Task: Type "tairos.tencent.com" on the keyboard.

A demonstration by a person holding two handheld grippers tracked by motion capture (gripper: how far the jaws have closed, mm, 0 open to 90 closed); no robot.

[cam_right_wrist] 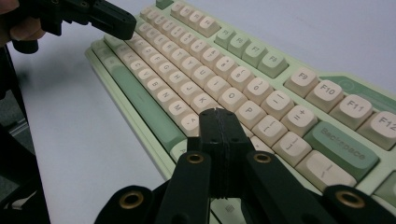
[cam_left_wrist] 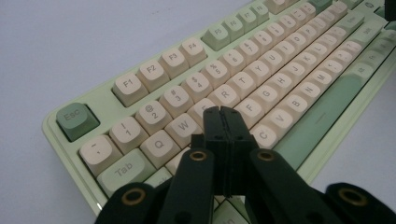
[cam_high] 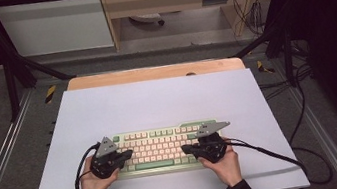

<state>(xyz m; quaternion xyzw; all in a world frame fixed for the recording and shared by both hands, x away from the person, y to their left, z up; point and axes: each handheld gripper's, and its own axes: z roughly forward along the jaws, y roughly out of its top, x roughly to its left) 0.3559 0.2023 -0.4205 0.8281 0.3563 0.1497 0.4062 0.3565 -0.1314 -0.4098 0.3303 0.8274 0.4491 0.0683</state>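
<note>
keyboard [cam_high: 162,148]: pale green case with cream keycaps and darker green esc, space bar and backspace; it lies flat on the near half of the white sheet, long side facing the person, about centred left to right.
left gripper [cam_high: 126,155]: over the keyboard's left end, its two black jaws pressed together with nothing between them. in the left gripper view its tips [cam_left_wrist: 221,112] sit low over the letter rows, just above the keys near e and d; whether they touch a key i cannot tell.
right gripper [cam_high: 186,148]: over the keyboard's right end, jaws likewise closed flat against each other and empty. in the right gripper view the tips [cam_right_wrist: 215,113] hang over the keys just below p and l, close to the caps; contact cannot be told.
hands: the left hand [cam_high: 96,180] and right hand [cam_high: 225,163] come in from the near edge in dark sleeves, each wrapped round its gripper.
cables: a black lead trails from each gripper, the right one running off across the sheet to the right.
white sheet [cam_high: 157,101]: covers the table; a strip of wooden edge [cam_high: 153,73] shows along the far side.
</note>
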